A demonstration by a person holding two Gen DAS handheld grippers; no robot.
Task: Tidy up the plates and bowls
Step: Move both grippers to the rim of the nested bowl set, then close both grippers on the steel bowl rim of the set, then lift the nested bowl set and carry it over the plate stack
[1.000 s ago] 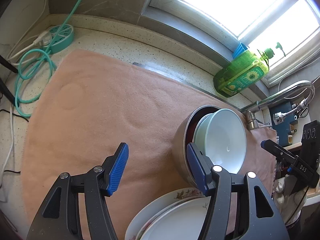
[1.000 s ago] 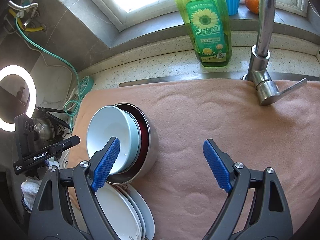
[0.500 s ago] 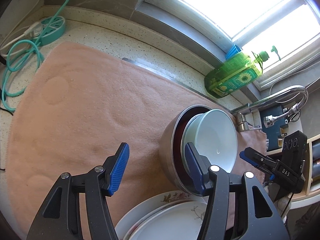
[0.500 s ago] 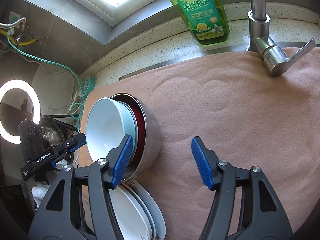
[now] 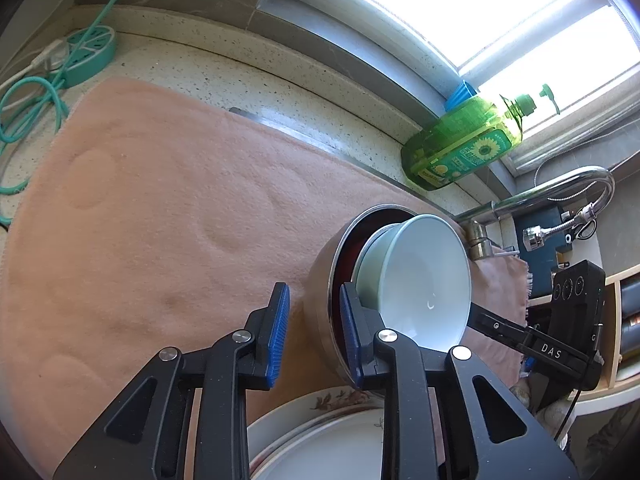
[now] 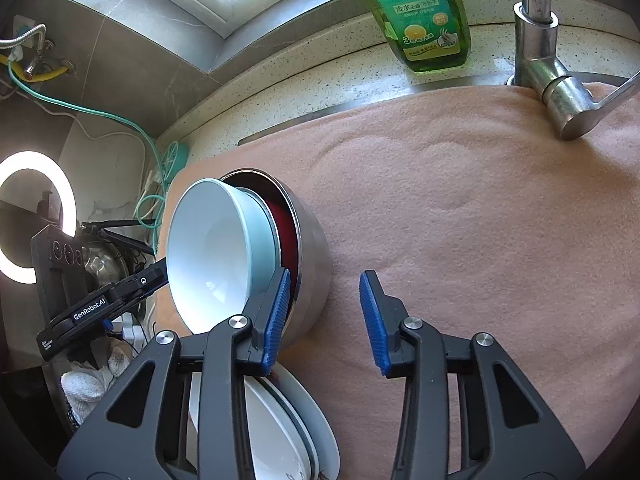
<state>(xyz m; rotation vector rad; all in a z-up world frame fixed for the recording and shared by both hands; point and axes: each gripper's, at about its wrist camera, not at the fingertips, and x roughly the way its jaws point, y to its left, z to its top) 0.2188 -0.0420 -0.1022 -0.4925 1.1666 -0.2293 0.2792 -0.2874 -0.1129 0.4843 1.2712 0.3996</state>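
Bowls [image 5: 416, 276], three nested; plates [image 5: 320, 440], about three stacked; two tongs [image 5: 314, 336]

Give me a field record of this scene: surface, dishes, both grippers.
Surface: pink towel over the counter
Bowls: pale bowl nested in a red bowl, both inside a steel bowl
Plates: stack of plates beside the bowls, nearest the cameras
Left gripper: jaws just closing, straddling the steel bowl's wall, pads not yet pressing
Right gripper: same, on the opposite side of the rim
Background: green soap bottle, faucet
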